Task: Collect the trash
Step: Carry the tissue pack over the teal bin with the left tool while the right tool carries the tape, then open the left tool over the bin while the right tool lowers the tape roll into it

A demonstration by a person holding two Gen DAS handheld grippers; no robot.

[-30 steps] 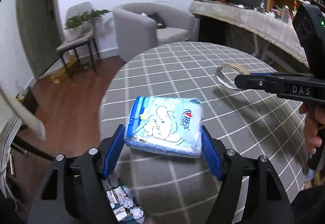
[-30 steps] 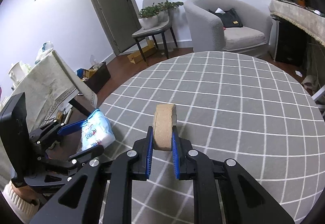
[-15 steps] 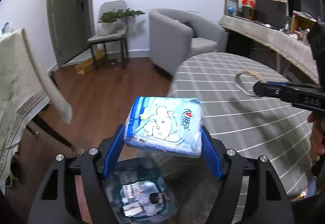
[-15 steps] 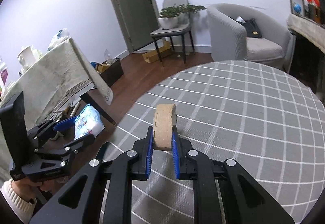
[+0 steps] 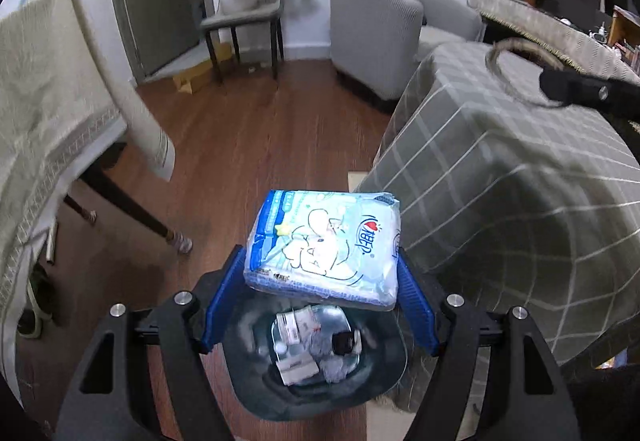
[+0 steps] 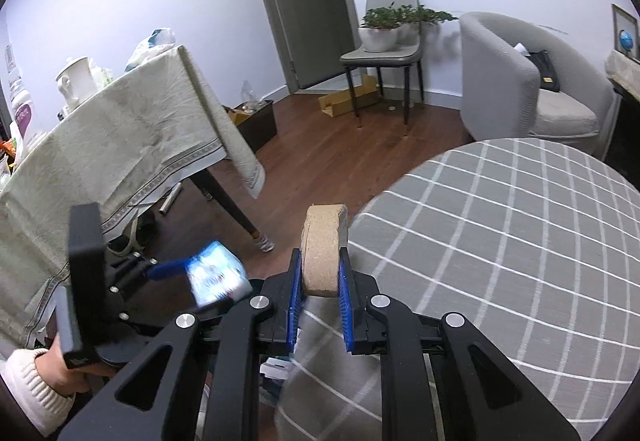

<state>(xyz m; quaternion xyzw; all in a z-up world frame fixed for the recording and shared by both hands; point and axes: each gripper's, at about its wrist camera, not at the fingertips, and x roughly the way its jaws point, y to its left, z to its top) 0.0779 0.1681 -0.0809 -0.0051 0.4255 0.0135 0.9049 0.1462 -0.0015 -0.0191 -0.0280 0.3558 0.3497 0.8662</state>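
My left gripper (image 5: 322, 273) is shut on a blue and white tissue pack (image 5: 326, 247) and holds it over a dark trash bin (image 5: 316, 365) on the floor with several bits of trash inside. My right gripper (image 6: 319, 281) is shut on a brown cardboard tape roll (image 6: 322, 245) at the edge of the round table (image 6: 520, 241). The left gripper with the tissue pack (image 6: 216, 277) also shows at the left of the right wrist view. The tape roll (image 5: 516, 69) and the right gripper's finger show at the upper right of the left wrist view.
The round table's grey checked cloth (image 5: 500, 181) hangs right of the bin. A second table with a beige cloth (image 5: 52, 93) and dark leg (image 5: 132, 205) stands left. A grey armchair (image 5: 376, 29), a chair with a plant (image 5: 244, 9) and a cardboard box (image 6: 348, 99) stand farther back on the wood floor.
Both grippers have swung left, off the round table towards the floor. The tissue pack now hangs over the bin, which has come nearer. The tape roll has reached the table's edge.
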